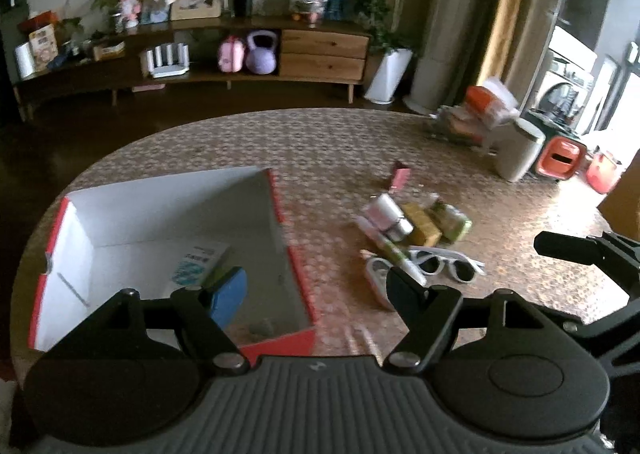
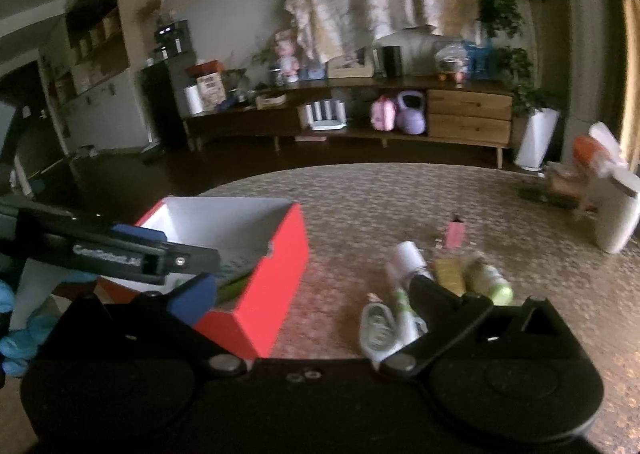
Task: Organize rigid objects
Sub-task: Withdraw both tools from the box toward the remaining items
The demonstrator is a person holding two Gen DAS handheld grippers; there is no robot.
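Observation:
A red box with a white inside (image 1: pixel 280 209) (image 2: pixel 276 278) stands open on the patterned round table. A small white and green packet (image 1: pixel 200 262) lies in it. My left gripper (image 1: pixel 312 286) is open and empty, its blue-padded left finger over the box and its right finger near a pile of objects: white sunglasses (image 1: pixel 448 266), a white tube (image 1: pixel 396 254), small bottles (image 1: pixel 388 209) and a yellow box (image 1: pixel 420 223). My right gripper (image 2: pixel 304 290) is open and empty above the same pile (image 2: pixel 404 314), beside the box.
A pink card (image 1: pixel 401 177) stands behind the pile. A white bin (image 1: pixel 518 149) and red stools (image 1: pixel 560 159) are beyond the table's right edge. A long wooden sideboard (image 1: pixel 324 53) lines the far wall. The right gripper (image 1: pixel 580 250) shows at the right of the left wrist view.

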